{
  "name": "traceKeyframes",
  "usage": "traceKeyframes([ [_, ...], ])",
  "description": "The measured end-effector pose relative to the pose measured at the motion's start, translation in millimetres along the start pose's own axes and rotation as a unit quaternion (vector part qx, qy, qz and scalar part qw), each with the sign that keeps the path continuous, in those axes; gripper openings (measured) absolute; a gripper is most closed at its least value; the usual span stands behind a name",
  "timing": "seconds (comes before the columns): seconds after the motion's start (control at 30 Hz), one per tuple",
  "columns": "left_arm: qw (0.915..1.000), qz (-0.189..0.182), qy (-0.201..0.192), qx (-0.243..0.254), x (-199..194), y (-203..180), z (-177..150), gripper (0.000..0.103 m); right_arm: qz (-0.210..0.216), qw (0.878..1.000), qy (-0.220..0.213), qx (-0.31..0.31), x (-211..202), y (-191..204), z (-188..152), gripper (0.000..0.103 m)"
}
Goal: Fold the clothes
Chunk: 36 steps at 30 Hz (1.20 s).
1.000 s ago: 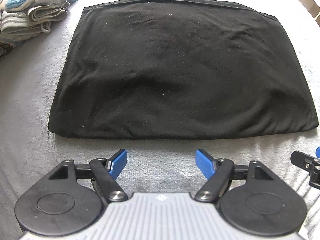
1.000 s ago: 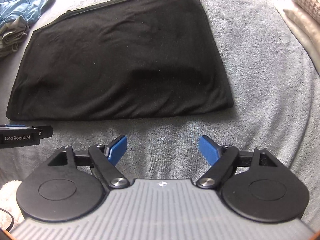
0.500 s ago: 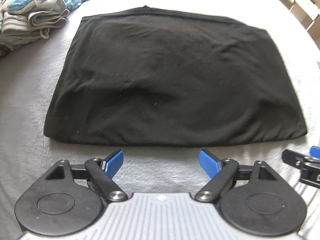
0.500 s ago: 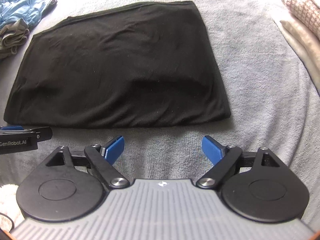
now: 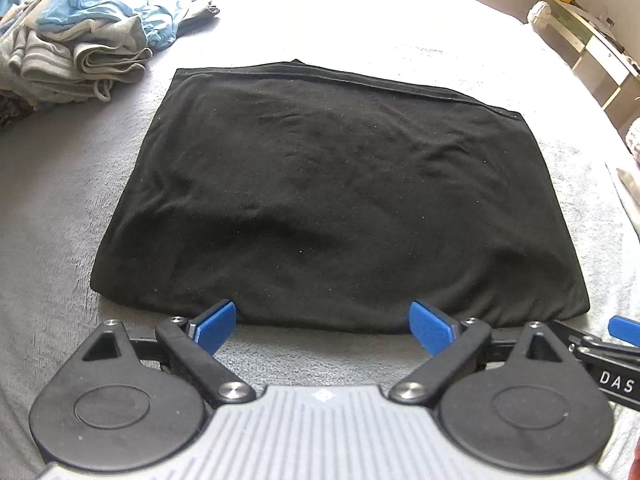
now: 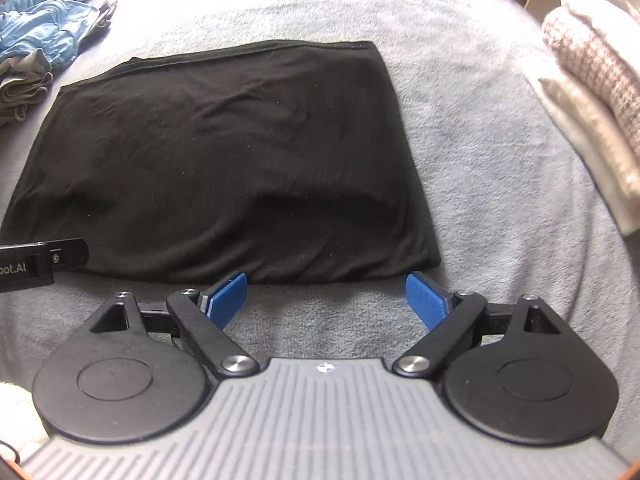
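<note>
The left gripper (image 5: 324,322) has its blue fingers (image 5: 214,326) spread wide apart, with nothing between them. The right gripper (image 6: 326,298) is the same: blue fingers (image 6: 226,298) wide apart, holding nothing.

Just past both sets of fingertips lies the black cloth (image 5: 336,200). Its near edge is right at the tips, touching or almost touching; I cannot tell which. It lies flat on the grey blanket (image 6: 480,160) as a neat shape with straight sides. The near edge looks round and thick, like a fold. The far edge shows a thin seam.

The two grippers sit side by side along that near edge. The cloth could be partly folded with more folds to come, or it could be done and just put down. This one look fits both.

Farther out, past the left fingers and to their left, is a messy pile (image 5: 80,40) of blue and grey clothes. Past the right fingers and to their right is a stack (image 6: 592,92) of pale folded things.

What could go wrong? The cloth is soft and has layers. If the fingers pinch only the top layer, the fold could come open. If one gripper pulls more than the other, the edges will go crooked. The fuzzy blanket could get pinched too.
</note>
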<state>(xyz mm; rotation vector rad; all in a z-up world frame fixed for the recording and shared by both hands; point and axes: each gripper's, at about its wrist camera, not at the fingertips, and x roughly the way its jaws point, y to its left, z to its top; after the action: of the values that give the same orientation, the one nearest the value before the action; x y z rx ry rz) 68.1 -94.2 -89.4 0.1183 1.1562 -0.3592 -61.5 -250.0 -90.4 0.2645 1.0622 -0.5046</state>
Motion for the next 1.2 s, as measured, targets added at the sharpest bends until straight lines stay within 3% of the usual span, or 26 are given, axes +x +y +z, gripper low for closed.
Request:
traceKeyframes([
  [0.53,0.9991,-0.002,-0.042,-0.012,-15,5,2,0.099,-0.056,0.994,-0.072,-0.057,-13,17,-6,0.087],
  [0.87,0.9974,0.019,-0.069,0.003,-23,1,3,0.099,-0.062,0.994,-0.077,-0.038,-14,16,-4,0.087],
  [1.2,0.9973,0.025,-0.066,0.02,-21,-3,3,0.099,-0.066,0.995,-0.073,-0.032,-14,15,-2,0.087],
])
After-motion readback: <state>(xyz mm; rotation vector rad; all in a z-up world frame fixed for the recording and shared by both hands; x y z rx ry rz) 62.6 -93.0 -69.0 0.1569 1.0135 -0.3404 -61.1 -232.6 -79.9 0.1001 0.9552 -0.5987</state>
